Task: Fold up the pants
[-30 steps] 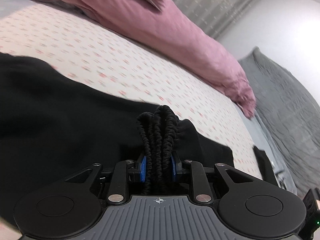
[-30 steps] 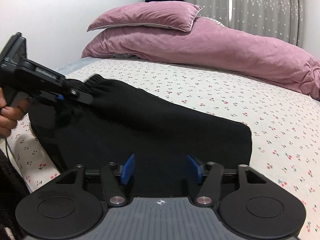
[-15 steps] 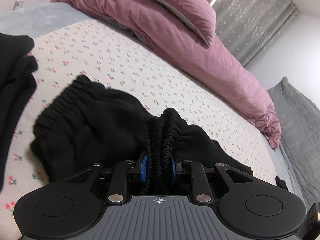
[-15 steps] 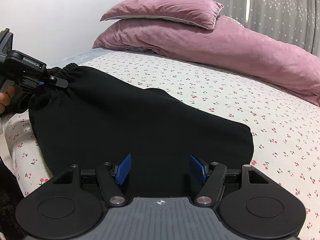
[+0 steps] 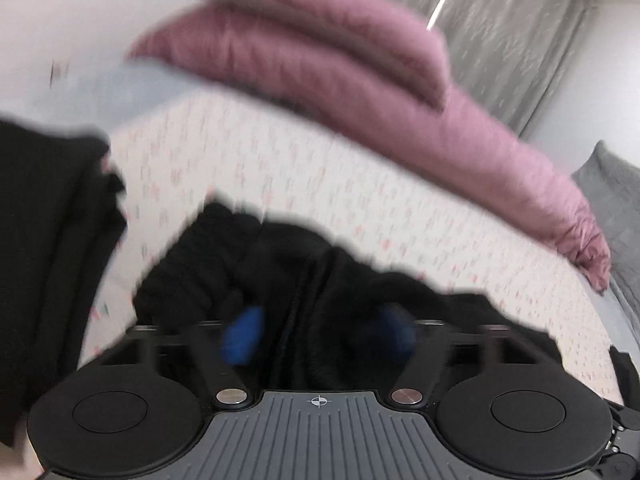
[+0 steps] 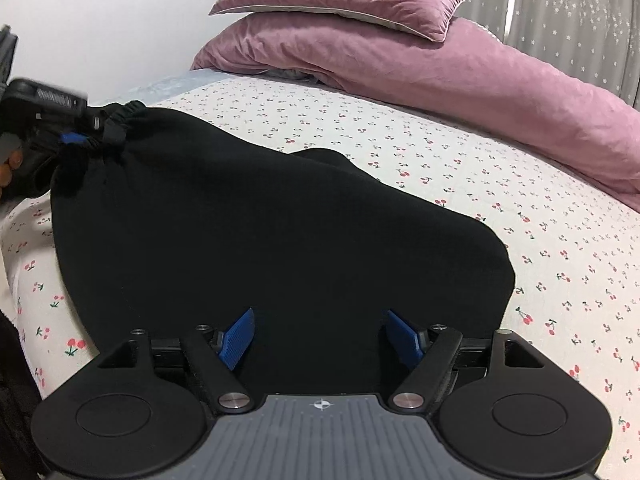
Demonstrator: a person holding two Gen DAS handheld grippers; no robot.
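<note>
At the left edge of the bed (image 6: 440, 168), the left claw (image 6: 86, 136) sits at the gathered elastic waistband (image 6: 124, 114); its own blurred view shows its blue pads (image 5: 242, 336) spread, with black cloth between them but not pinched. To its right, the black pants (image 6: 280, 240) lie on the cherry-print sheet as a compact slab, seemingly folded at least once. Nearest the camera, the right claw (image 6: 322, 338) hovers over the pants' near edge, fingers wide apart and empty. What remains is likely a final fold or some smoothing.
</note>
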